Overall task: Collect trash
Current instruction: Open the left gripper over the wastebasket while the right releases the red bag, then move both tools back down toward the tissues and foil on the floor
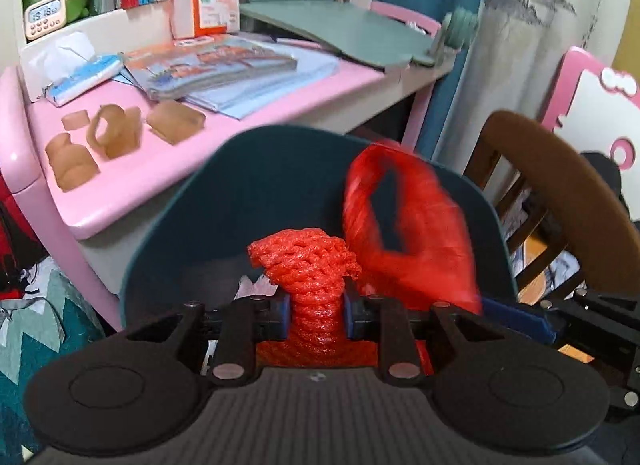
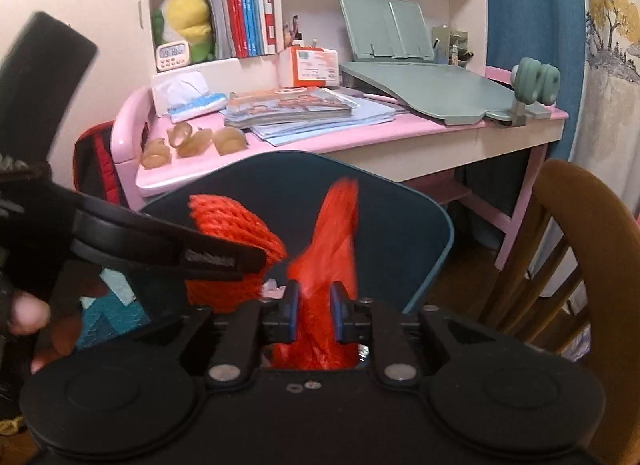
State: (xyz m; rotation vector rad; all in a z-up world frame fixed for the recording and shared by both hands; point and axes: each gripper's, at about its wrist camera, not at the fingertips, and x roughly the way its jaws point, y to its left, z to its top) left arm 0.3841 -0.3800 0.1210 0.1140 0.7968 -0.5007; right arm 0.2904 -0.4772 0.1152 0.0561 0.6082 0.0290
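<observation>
My left gripper [image 1: 316,313] is shut on a red foam net [image 1: 308,261], pinched narrow between the blue pads, above a dark teal bin [image 1: 256,185]. In the right wrist view the same net [image 2: 236,225] sticks out past the left gripper's black finger [image 2: 224,261]. My right gripper [image 2: 316,313] hangs over the bin [image 2: 400,217] with a blurred red plastic bag [image 2: 332,245] standing between its pads; the pads stand slightly apart and do not seem to press on it. The bag [image 1: 404,225] also shows to the right of the net, beside the right gripper's blue finger [image 1: 516,319].
A pink desk [image 2: 400,133] behind the bin carries books, a tissue pack, several amber peel-like scraps [image 1: 112,137] and a green book stand. A brown wooden chair [image 2: 580,265] stands at the right. A hand [image 2: 28,313] holds the left gripper. A teal patterned rug [image 1: 32,325] covers the floor.
</observation>
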